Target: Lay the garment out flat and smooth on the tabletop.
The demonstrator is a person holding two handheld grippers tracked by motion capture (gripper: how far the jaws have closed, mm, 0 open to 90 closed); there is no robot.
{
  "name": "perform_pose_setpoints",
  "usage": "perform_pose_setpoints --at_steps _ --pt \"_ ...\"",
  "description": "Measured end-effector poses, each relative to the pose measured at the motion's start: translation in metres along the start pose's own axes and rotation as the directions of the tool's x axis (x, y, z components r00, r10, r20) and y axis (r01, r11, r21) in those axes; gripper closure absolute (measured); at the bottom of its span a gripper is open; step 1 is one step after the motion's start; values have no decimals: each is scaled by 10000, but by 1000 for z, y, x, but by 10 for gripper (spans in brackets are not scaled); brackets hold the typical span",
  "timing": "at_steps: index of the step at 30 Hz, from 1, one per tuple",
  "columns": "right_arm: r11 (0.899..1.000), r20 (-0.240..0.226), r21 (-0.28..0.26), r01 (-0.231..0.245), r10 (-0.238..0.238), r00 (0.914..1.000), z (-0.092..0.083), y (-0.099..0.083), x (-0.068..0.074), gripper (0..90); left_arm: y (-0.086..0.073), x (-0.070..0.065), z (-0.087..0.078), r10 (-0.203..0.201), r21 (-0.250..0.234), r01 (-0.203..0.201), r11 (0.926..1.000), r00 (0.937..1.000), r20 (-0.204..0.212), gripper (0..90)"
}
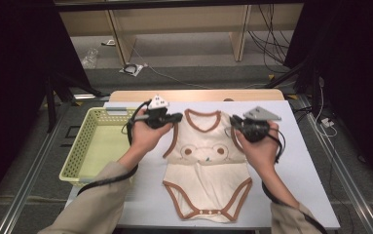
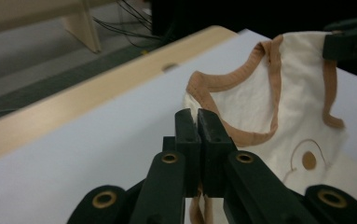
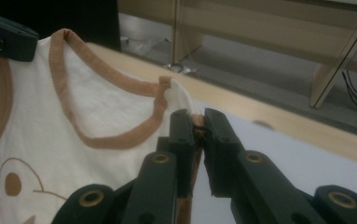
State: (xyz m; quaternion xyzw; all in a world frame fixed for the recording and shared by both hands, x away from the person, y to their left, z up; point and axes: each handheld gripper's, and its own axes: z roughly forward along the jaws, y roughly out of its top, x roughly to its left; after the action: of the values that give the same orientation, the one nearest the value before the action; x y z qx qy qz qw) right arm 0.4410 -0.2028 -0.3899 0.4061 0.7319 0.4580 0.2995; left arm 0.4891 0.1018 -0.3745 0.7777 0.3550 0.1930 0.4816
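High view: both grippers pinch soft cream bodysuit [image 1: 206, 161] shoulders.

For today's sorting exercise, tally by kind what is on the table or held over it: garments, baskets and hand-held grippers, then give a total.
Baby bodysuit, cream with brown trim: 1
Yellow-green plastic basket: 1
Hand-held grippers, left hand-held gripper and right hand-held gripper, each shut on a shoulder of the bodysuit: 2
Total: 4
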Motion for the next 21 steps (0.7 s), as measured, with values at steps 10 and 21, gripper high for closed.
perform_pose_setpoints --at_steps 10,21 --pt "9988 1298 467 -158 96 9915 69 27 -22 661 15 18 39 -374 466 513 9976 9646 -2609 391" --pt "9648 151 2602 -390 363 9992 18 -55 -12 671 -48 -15 20 649 3247 -414 9449 9960 -619 498"
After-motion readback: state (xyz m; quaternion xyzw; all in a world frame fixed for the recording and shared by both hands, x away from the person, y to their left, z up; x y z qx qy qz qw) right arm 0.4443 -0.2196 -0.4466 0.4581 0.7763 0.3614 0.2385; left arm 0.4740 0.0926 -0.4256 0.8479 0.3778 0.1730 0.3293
